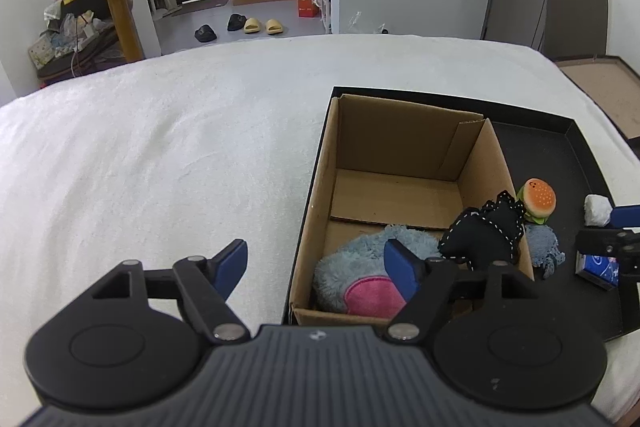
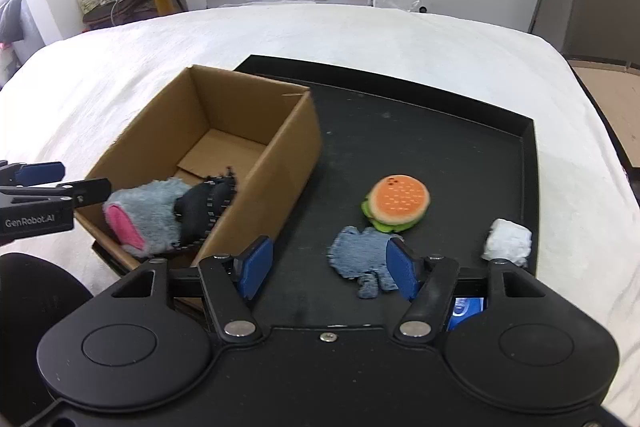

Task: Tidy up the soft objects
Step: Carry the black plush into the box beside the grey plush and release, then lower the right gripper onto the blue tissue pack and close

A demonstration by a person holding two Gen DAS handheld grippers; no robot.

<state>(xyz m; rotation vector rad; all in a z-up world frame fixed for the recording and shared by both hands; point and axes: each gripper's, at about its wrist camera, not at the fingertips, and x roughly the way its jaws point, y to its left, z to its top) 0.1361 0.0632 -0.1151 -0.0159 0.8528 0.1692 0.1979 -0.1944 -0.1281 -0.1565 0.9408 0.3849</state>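
right wrist view: two plush toys (image 2: 160,217) already sit in the box (image 2: 280,155) at left; burger (image 2: 398,203), blue toy (image 2: 360,259) and white wad (image 2: 508,241) remain on the tray (image 2: 528,163). both grippers' fingers apart, empty.

Both wrist views look forward and downward from close range; both show the cardboard box (image 1: 404,163) (image 2: 224,147).

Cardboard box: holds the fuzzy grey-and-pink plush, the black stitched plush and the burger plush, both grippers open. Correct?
Not quite. The burger plush is outside the cardboard box, lying on the black tray, as the right wrist view shows. The rest holds: the fuzzy grey-and-pink plush and the black stitched plush are in the box, and the left gripper and right gripper are open.
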